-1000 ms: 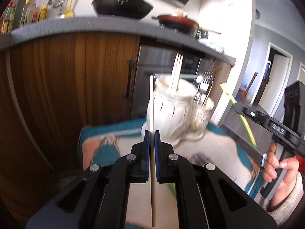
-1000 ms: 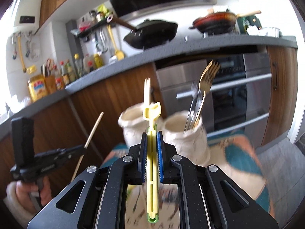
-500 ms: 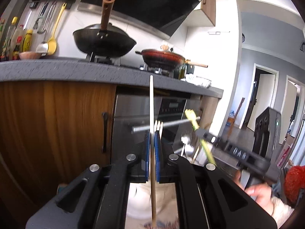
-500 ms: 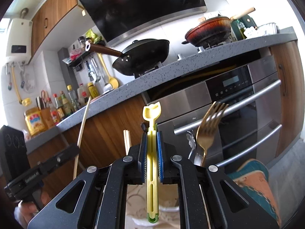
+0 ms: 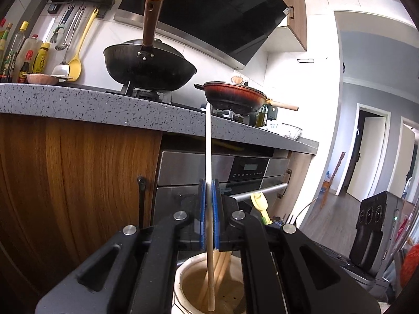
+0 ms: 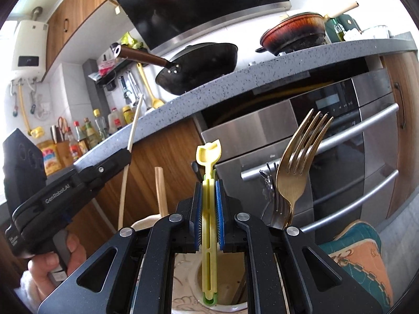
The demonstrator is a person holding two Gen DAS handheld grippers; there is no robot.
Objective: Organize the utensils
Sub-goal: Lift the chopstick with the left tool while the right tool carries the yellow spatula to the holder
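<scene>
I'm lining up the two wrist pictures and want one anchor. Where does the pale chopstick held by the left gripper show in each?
Left wrist: the chopstick stands upright at centre, clamped in the left gripper, its lower end over a cream holder.
Right wrist: thin slanted stick at left, through that gripper's tip.
Shared landmark: black wok on the stove.
</scene>
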